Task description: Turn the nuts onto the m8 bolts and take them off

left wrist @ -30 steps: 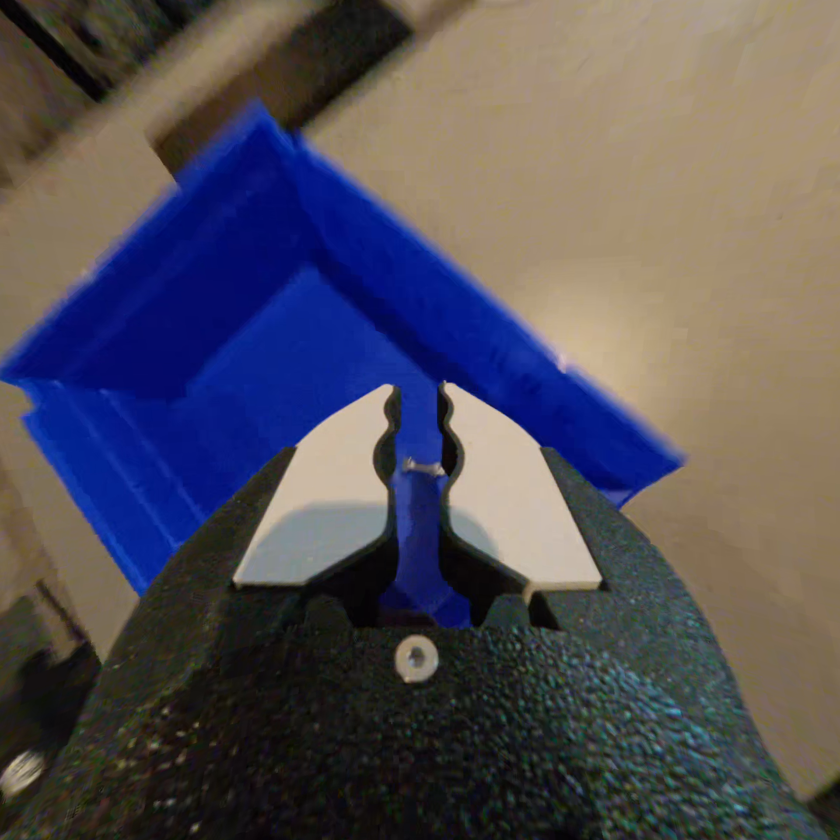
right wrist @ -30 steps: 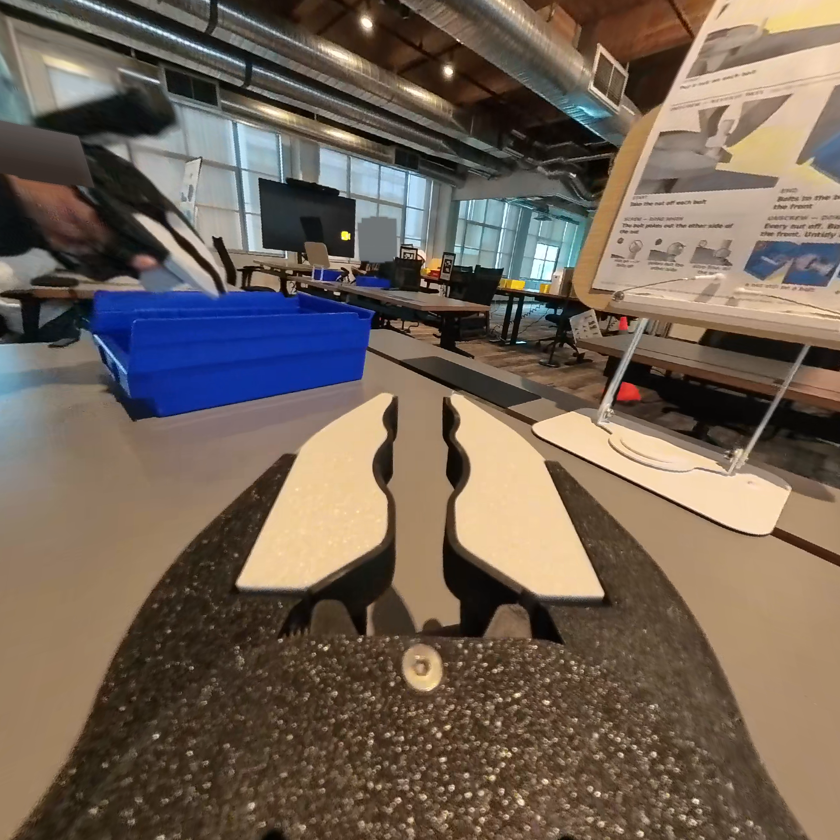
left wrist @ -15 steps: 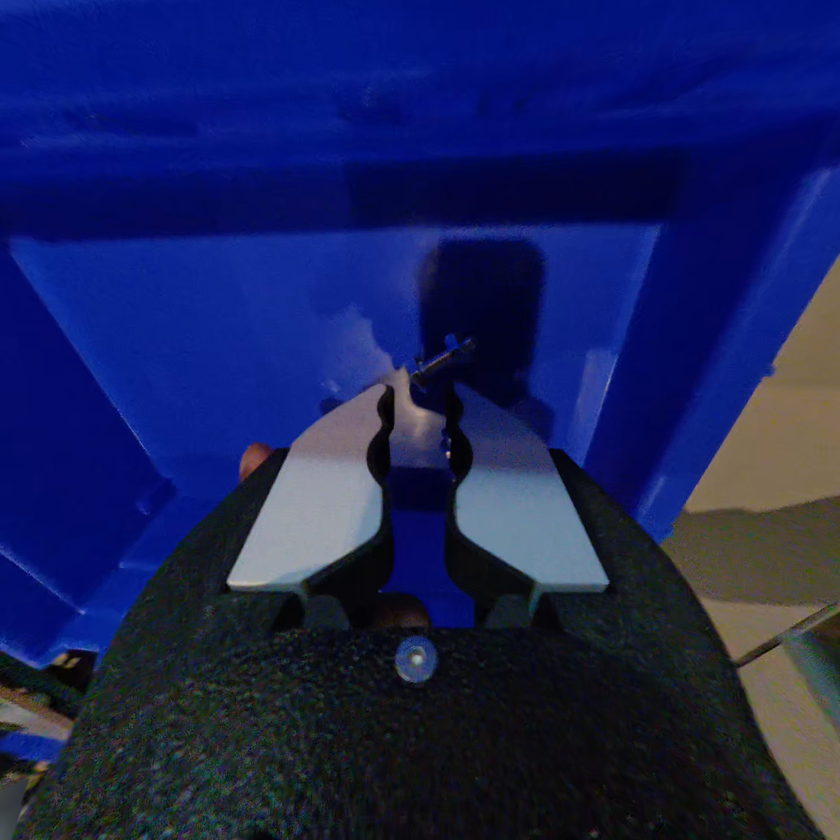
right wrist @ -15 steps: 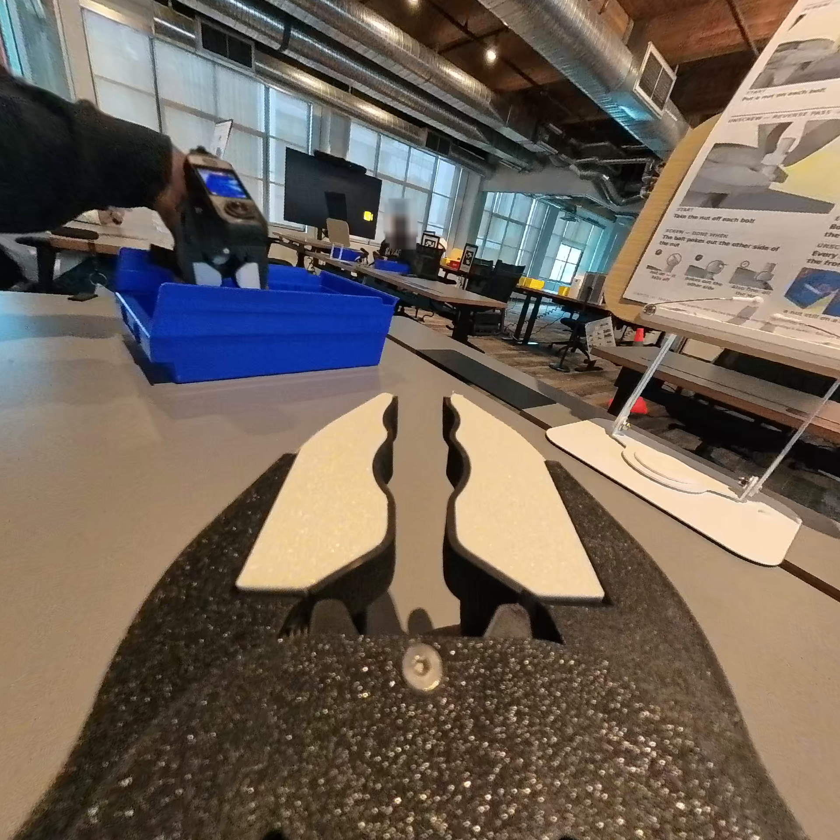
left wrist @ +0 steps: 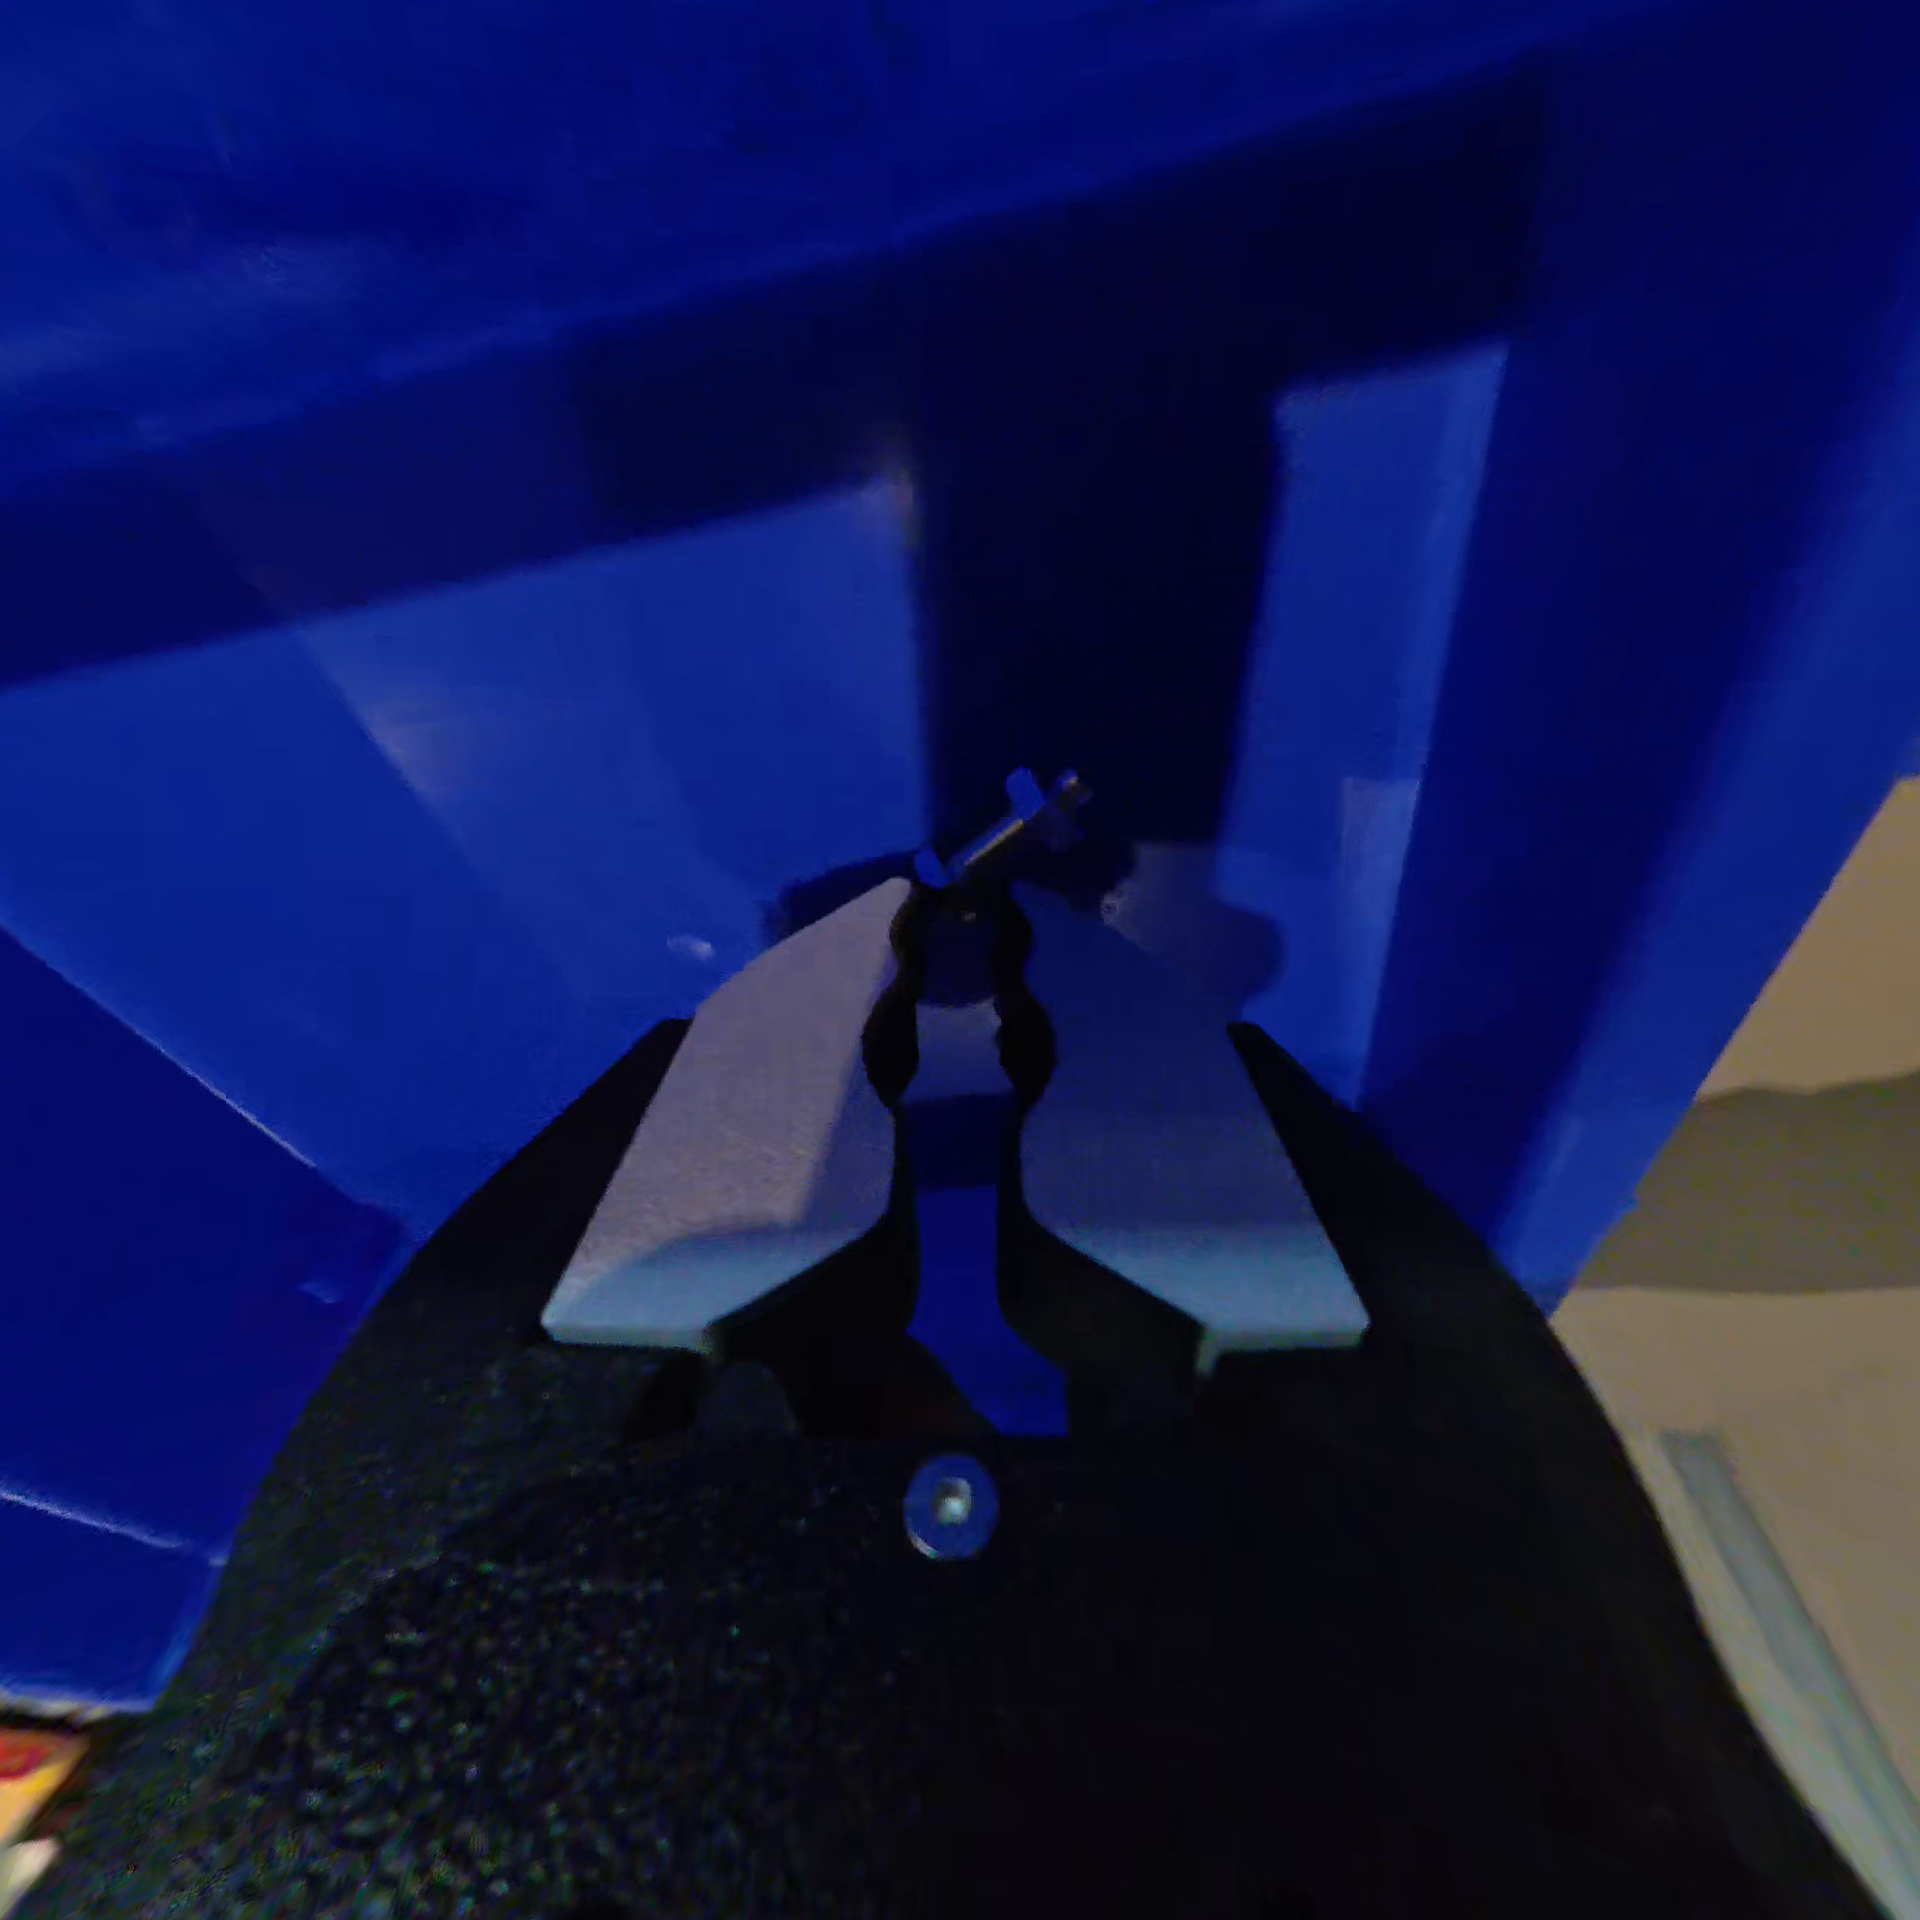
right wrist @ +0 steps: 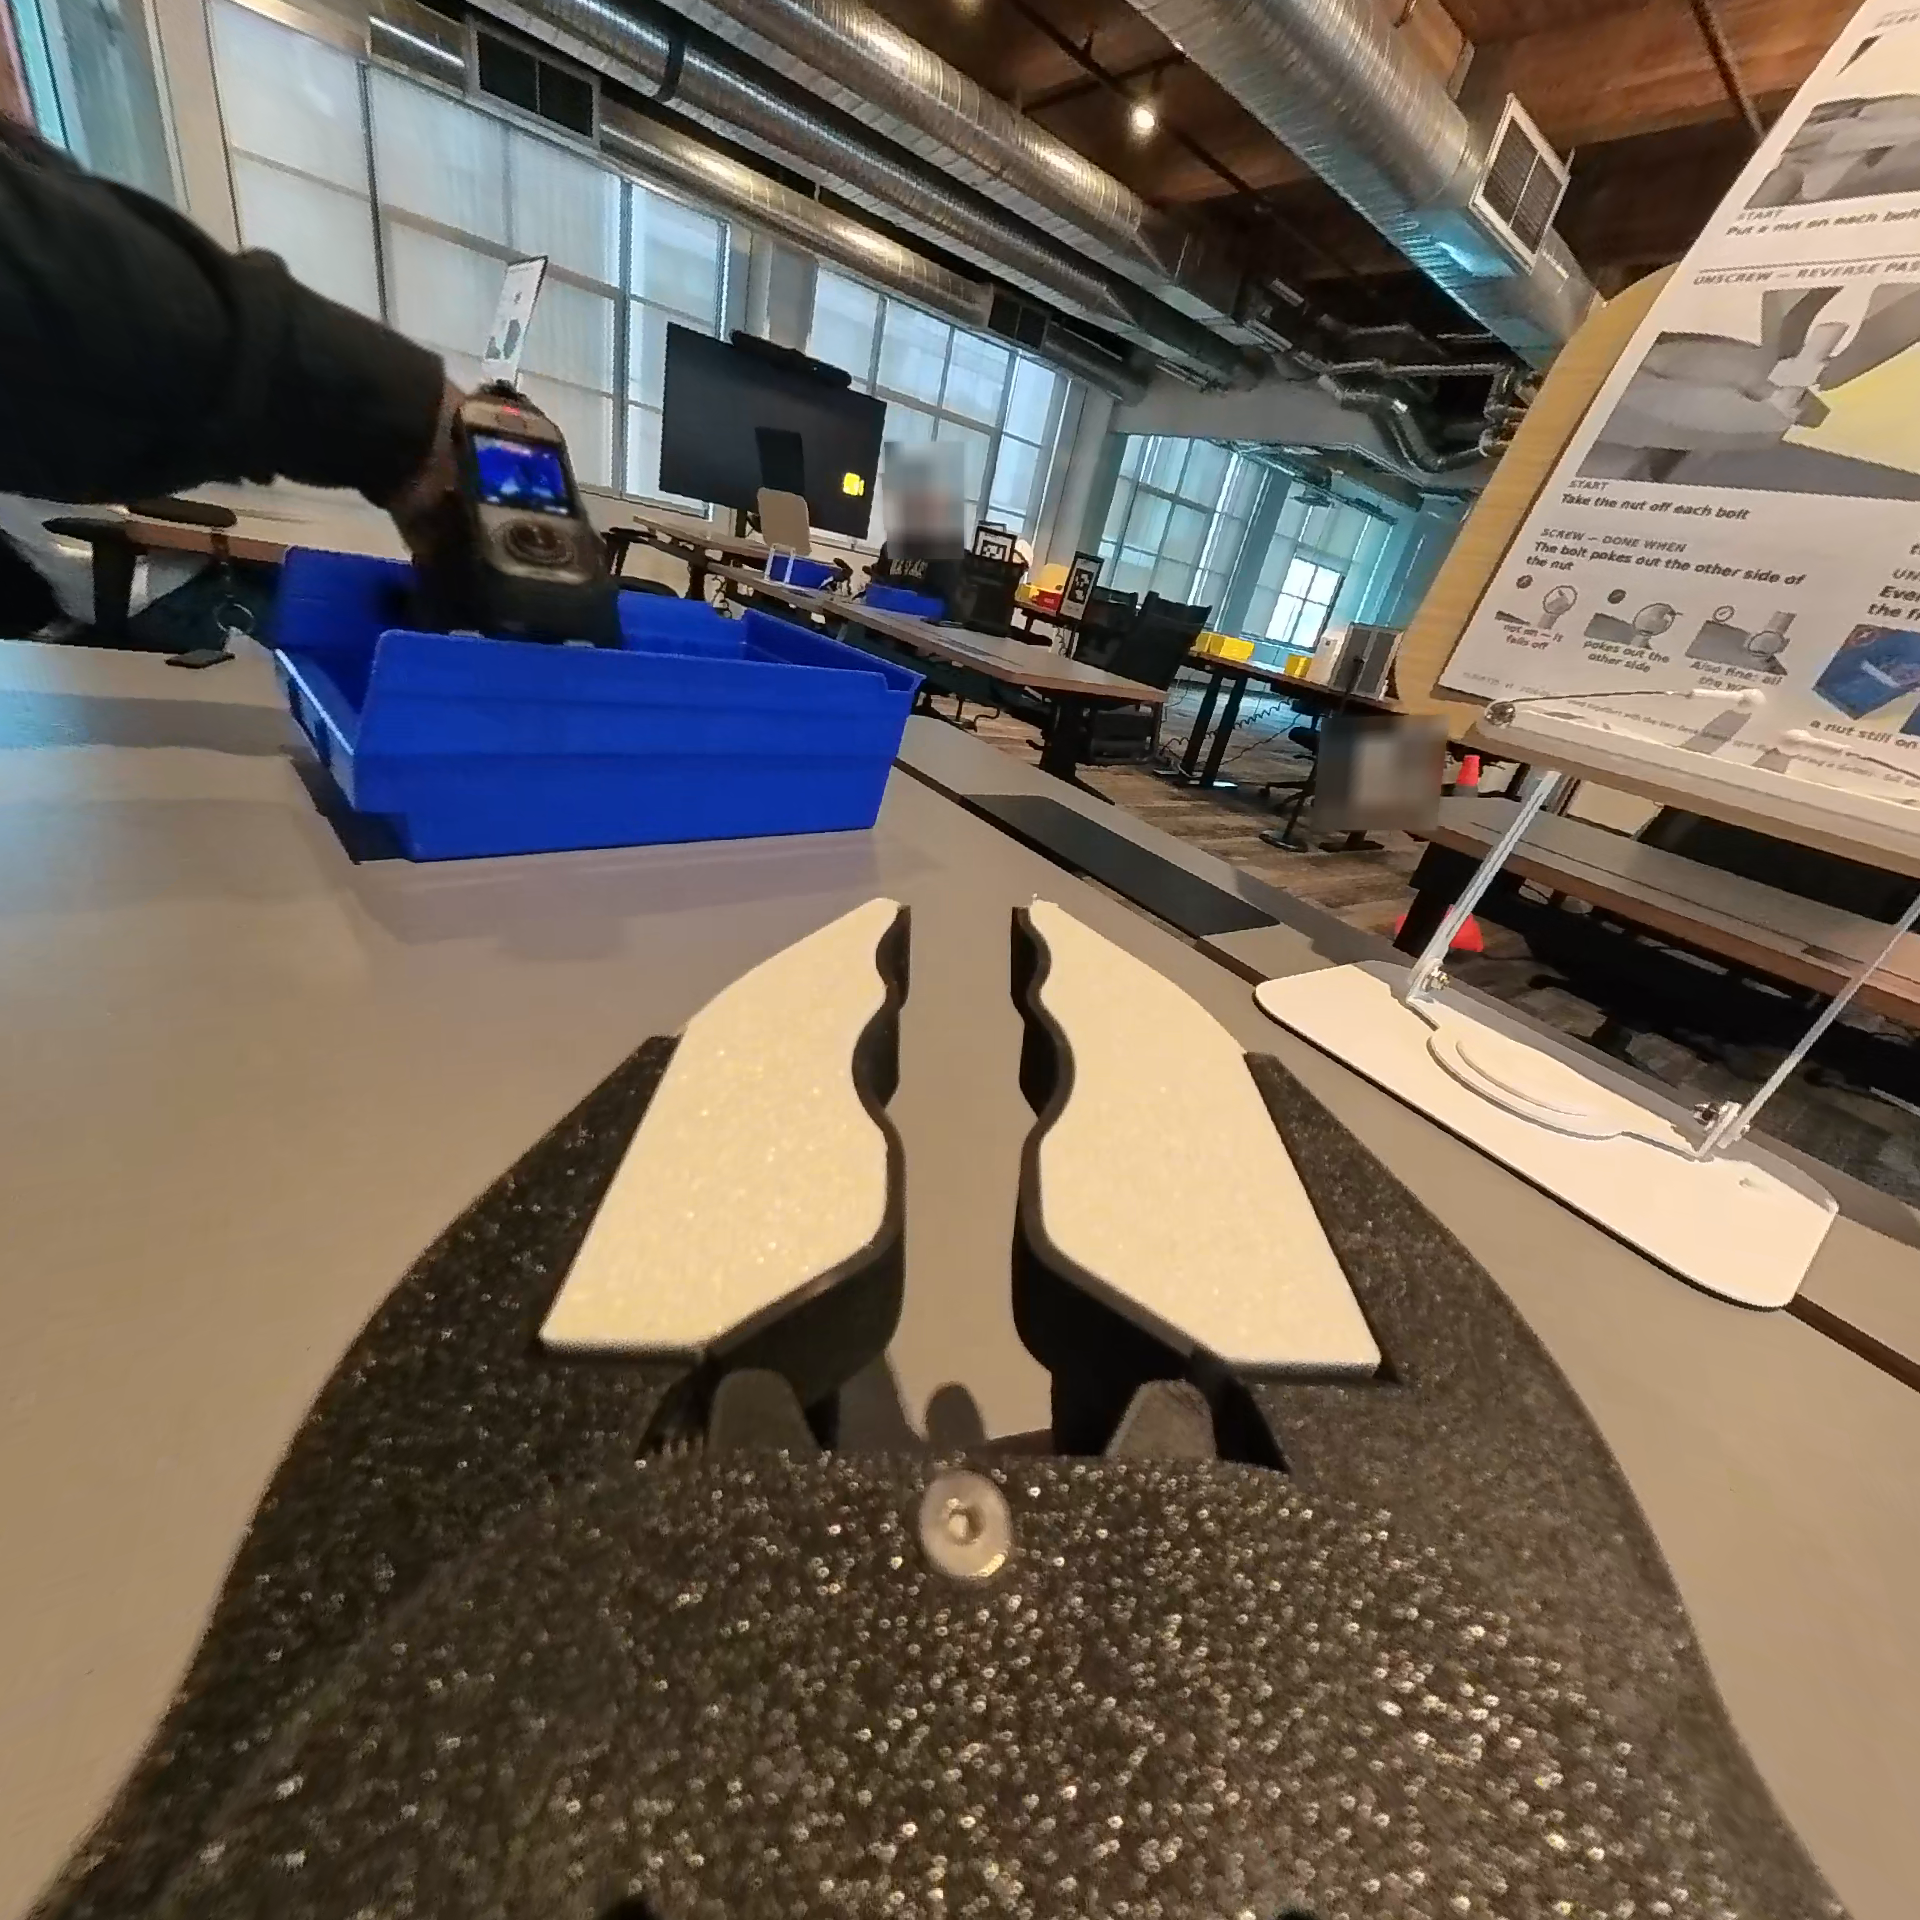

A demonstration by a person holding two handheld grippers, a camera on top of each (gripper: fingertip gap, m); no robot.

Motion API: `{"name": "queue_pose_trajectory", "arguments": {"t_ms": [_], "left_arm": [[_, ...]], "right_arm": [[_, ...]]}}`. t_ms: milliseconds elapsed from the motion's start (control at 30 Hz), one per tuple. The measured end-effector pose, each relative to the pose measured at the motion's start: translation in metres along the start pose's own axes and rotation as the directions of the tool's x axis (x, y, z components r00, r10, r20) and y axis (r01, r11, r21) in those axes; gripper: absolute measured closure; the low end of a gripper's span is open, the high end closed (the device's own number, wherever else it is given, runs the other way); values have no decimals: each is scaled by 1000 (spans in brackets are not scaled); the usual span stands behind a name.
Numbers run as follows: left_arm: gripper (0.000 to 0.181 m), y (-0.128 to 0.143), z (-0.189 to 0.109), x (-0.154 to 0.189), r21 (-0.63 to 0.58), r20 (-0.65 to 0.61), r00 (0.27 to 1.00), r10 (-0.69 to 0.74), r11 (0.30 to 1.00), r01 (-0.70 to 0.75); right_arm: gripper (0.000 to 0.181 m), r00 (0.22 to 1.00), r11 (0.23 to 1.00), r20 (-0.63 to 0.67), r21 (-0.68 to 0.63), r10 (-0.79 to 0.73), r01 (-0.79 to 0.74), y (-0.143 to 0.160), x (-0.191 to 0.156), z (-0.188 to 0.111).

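Since a second ago, we have seen our left claw (left wrist: 961, 899) drop from above the blue bin (right wrist: 623, 748) down inside it, walls now close on every side. Largest, the grey surface (right wrist: 208, 1039) lies open before our right claw (right wrist: 961, 914), which rests low, its fingers narrowly parted and holding nothing. The bin stands toward the surface's far left, a white document stand (right wrist: 1538, 1112) along the right edge. Inside the bin, a small bolt (left wrist: 1013, 831) lies tilted at the left claw's narrowly parted tips; whether they grip it, we cannot tell.
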State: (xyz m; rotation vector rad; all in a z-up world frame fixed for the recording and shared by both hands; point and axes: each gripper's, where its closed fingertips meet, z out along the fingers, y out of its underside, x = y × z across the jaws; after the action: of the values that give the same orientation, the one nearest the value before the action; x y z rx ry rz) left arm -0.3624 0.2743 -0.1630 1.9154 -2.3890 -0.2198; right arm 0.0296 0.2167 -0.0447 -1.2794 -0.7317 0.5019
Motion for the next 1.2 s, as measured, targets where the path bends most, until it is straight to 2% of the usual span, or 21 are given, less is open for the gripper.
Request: {"name": "queue_pose_trajectory", "arguments": {"t_ms": [100,267,367,467,567,700,767,833,933,1000,1033,1133,1200], "left_arm": [[174,0,0,2,63,-27,983,-180,981,182],[175,4,-10,-10,178,77,932,-355,924,338],[176,4,-32,-23,278,175,874,-453,874,397],[176,-11,-77,-39,447,267,789,-554,796,408],[177,-63,-141,-52,674,291,709,-643,664,325],[177,-169,-208,-69,884,236,645,-727,436,169],[177,-220,-222,-85,948,163,597,-786,292,126],[177,-265,-210,-105,969,113,540,-834,214,127],[177,-315,-167,-129,962,149,466,-872,237,135],[177,-336,-150,-131,960,176,454,-874,254,117],[176,-345,-144,-129,954,192,471,-861,277,117],[177,-355,-140,-119,945,258,470,-844,321,59],[177,-359,-129,-117,941,234,492,-839,323,103]], "right_arm": [[163,1000,1000,4,-1,-13,13,0,-2,0],[163,999,999,6,0,-32,32,0,-4,0],[163,999,999,2,2,-37,37,0,-4,0],[164,999,999,-5,5,-39,39,0,-4,0],[164,999,999,-9,1,-39,39,0,-3,0],[164,1000,1000,-29,-13,9,-9,1,2,3],[165,996,996,-44,-14,83,-84,-1,11,8],[164,984,985,-57,-20,171,-172,-7,25,17],[157,937,934,-25,-68,350,-351,-8,47,30],[151,871,865,-17,-113,490,-489,4,60,33],[149,834,827,-18,-120,552,-549,10,65,31],[152,783,780,-61,-71,618,-621,28,78,19],[151,784,776,-26,-118,621,-619,34,71,17]]}}
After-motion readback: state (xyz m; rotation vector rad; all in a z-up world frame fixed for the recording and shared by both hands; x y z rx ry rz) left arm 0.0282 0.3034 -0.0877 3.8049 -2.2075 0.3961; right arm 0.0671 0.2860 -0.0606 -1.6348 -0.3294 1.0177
